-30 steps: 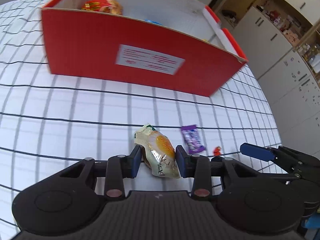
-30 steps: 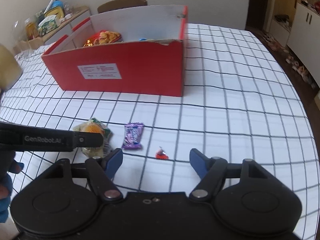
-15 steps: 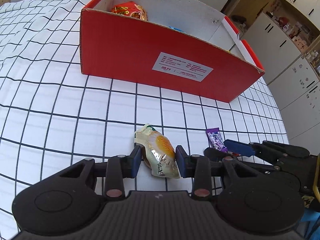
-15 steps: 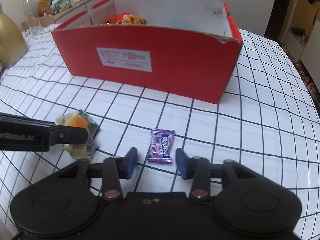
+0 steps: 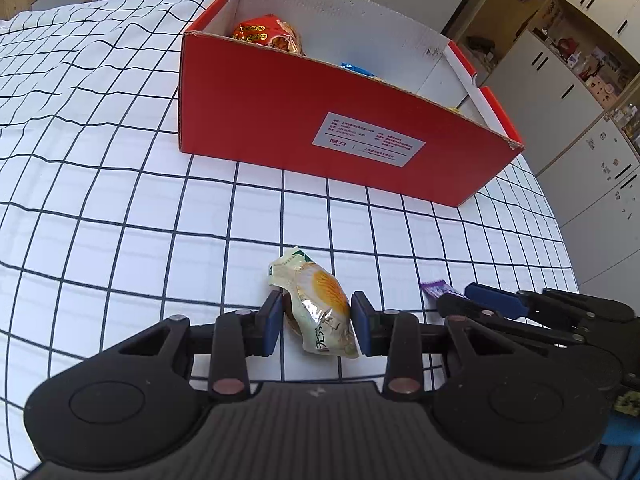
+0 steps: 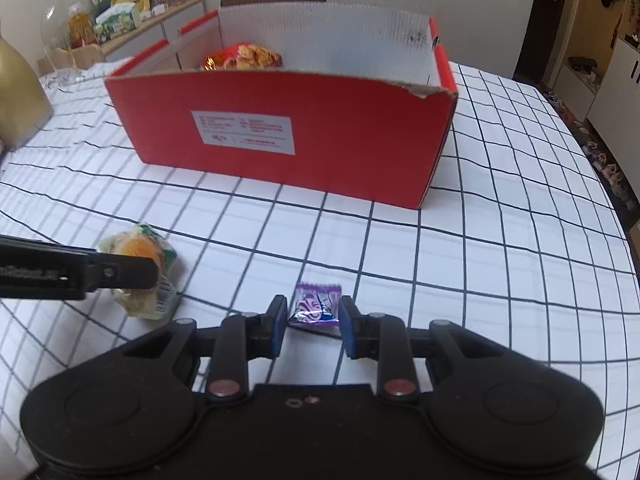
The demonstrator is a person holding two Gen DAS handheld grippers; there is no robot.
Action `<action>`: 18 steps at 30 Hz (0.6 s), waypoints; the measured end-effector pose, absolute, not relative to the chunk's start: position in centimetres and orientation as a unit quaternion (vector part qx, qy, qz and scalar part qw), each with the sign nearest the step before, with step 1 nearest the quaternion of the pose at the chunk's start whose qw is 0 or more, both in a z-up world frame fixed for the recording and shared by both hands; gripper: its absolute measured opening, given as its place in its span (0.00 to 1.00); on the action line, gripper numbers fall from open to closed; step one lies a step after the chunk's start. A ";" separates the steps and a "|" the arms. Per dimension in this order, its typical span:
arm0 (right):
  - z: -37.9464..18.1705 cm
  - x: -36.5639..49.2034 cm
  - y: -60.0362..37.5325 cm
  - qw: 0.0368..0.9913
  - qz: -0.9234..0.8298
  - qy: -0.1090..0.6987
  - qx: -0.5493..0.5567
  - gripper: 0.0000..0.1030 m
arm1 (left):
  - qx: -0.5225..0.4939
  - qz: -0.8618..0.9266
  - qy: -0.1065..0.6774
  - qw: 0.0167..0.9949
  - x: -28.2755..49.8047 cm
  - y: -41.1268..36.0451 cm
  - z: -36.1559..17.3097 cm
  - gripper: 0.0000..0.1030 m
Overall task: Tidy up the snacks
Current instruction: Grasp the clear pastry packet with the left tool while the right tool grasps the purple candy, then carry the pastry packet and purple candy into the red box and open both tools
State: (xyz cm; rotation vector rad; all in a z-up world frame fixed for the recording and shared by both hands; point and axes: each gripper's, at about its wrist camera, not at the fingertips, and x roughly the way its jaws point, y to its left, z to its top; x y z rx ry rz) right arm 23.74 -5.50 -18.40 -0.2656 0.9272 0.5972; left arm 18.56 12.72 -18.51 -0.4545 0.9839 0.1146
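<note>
- Left hand-held gripper (image 5: 315, 322): its blue pads pinch the cream-and-orange snack packet (image 5: 320, 312) on both flanks. The grip reads the same as a second ago; the packet is no nearer the box.
- Right hand-held gripper (image 6: 313, 322): this is the change. A second ago its jaws stood spread over bare cloth with the purple candy (image 6: 317, 307) well ahead and to one side. Now they are pressed in on the candy, one pad on each side of the wrapper.
- Whether either item has left the table (image 6: 500, 240) cannot be told; both sit low over the checked cloth.
- Red cardboard box (image 5: 320, 128): stands open-topped on the table beyond both grippers, well apart from the two held items. It already holds a red-and-gold snack bag (image 5: 266, 34) near one end, and a blue wrapper (image 5: 358, 69) shows over the front wall.
- A small red sweet seen near the candy a second ago appears in neither current view; its position cannot be stated.
- Assessment: both pick-ups appear secured. The step in hand is likely the carry to the box, lifting each item over the front wall before release.
- Risk: the candy wrapper is slight and slick, and could slip during the lift.
</note>
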 end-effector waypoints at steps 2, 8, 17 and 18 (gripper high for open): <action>-17.8 23.1 -5.8 0.843 0.288 0.437 -0.125 0.25 | -0.220 0.052 0.470 0.853 18.2 12.7 -18.4 0.35; -16.8 20.9 -6.2 0.839 0.302 0.435 -0.123 0.25 | -0.224 0.046 0.472 0.851 17.1 12.3 -17.9 0.35; -14.4 18.1 -6.4 0.847 0.315 0.414 -0.105 0.25 | -0.225 0.033 0.458 0.859 15.4 11.7 -15.4 0.35; -14.0 17.9 -6.4 0.849 0.317 0.410 -0.104 0.25 | -0.225 0.031 0.455 0.861 15.3 11.7 -15.0 0.35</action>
